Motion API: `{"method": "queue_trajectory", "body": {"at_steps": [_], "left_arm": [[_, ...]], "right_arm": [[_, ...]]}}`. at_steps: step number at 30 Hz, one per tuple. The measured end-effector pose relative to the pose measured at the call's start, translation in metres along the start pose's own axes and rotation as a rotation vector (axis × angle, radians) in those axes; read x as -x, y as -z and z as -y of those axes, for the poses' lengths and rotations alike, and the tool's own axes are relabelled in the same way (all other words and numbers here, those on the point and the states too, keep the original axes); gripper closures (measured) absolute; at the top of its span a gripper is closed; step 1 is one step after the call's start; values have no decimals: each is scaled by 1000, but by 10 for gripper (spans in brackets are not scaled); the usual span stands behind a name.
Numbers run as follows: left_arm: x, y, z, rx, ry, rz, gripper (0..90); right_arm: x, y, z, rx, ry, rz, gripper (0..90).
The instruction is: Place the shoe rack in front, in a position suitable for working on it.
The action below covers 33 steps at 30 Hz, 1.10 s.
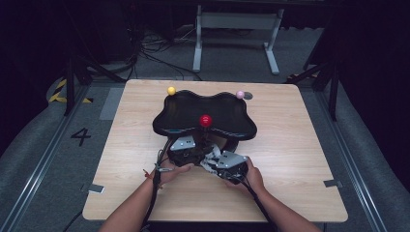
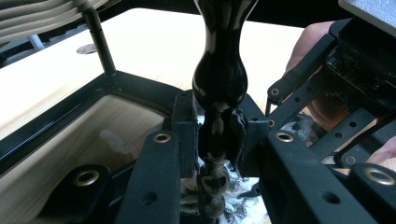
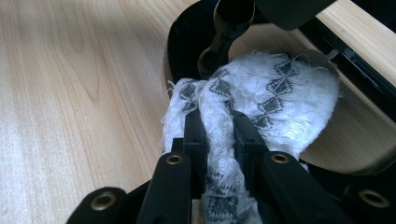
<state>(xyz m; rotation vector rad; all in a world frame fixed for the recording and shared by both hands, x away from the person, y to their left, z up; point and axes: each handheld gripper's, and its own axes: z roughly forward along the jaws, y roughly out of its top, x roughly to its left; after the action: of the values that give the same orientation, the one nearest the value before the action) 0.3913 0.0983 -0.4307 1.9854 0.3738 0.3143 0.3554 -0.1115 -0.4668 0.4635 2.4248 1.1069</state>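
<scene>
Nearest, the right gripper point(image 3: 219, 135) pinched a white cloth point(image 3: 275, 98) just right of the upright black post point(image 2: 219, 79), itself clamped by the left gripper point(image 2: 217, 135).

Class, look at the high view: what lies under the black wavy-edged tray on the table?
Under the black tray, its glossy black stand is gripped by the left gripper. The right gripper pinches a white patterned cloth there. The tray hides the rest.
</scene>
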Motion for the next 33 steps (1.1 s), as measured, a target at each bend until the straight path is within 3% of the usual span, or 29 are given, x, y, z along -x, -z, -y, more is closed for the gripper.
{"method": "queue_trajectory", "body": {"at_steps": [8, 16, 18, 23, 27, 31, 33], "left_arm": [[1, 0, -1, -19, -44, -17, 746], [5, -1, 0, -39, -98, -51, 743], [9, -3, 3, -57, -85, -57, 720], [8, 2, 7, -76, -121, -72, 666], [9, 11, 15, -120, -109, -70, 627], [3, 23, 27, -183, -143, -98, 569], [0, 27, 33, -201, -118, -108, 543]], "right_arm": [[-4, -1, -3, -30, 14, 46, 797], [9, 9, 9, -34, -24, 61, 797], [11, 10, 12, -37, -29, 65, 797], [16, 12, 16, -42, -46, 69, 797], [20, 13, 18, -45, -57, 71, 797], [23, 14, 21, -49, -61, 76, 798], [25, 14, 22, -50, -65, 80, 797]]}}
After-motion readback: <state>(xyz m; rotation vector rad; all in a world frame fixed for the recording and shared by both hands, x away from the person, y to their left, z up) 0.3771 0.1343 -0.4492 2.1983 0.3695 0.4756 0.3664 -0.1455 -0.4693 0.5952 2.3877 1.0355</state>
